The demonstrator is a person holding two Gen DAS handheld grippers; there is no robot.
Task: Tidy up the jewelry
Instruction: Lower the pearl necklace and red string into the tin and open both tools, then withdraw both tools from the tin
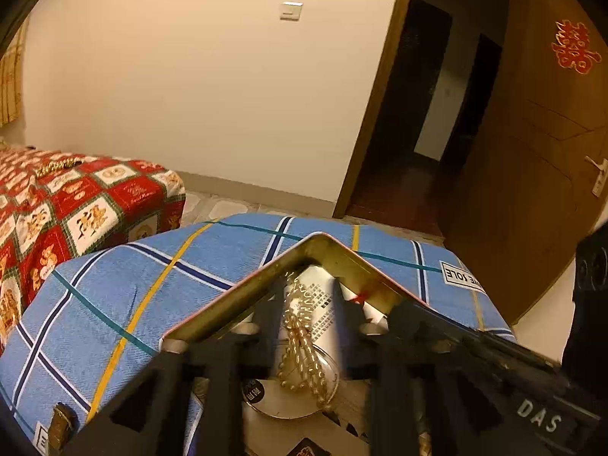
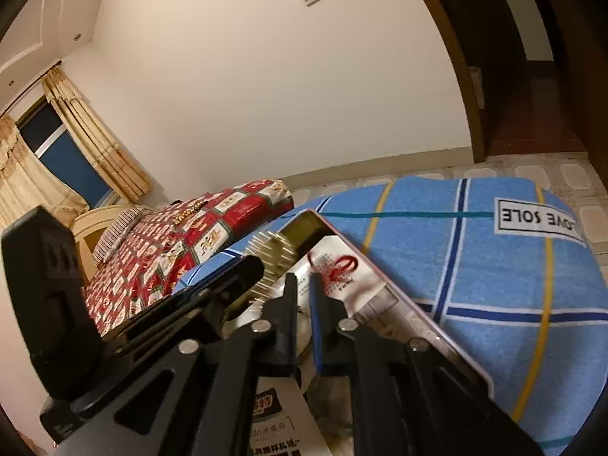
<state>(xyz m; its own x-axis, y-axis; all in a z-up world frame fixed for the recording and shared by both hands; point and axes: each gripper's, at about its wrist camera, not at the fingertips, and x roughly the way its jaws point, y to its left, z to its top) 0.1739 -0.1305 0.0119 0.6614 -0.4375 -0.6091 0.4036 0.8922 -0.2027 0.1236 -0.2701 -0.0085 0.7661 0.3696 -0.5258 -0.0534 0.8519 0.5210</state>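
A metal tin box (image 1: 235,296) stands on a blue plaid cloth (image 1: 114,304). In the left wrist view my left gripper (image 1: 307,288) reaches into the tin, its jaws apart, with a gold bead necklace (image 1: 300,345) lying between the fingers over a white packet (image 1: 319,296) and a clear round lid (image 1: 292,391). I cannot tell whether the necklace is gripped. In the right wrist view my right gripper (image 2: 304,285) is inside the tin (image 2: 380,266), its jaws a narrow gap apart with nothing seen between them. The left gripper's body (image 2: 49,296) sits to its left. A gold comb-like piece (image 2: 269,258) lies at the tin's far corner.
A bed with a red patterned cover (image 1: 57,209) stands to the left, with a gold chain (image 1: 57,166) lying on it. A small gold item (image 1: 60,423) sits on the cloth at the lower left. A wooden door (image 1: 532,152) stands open on the right.
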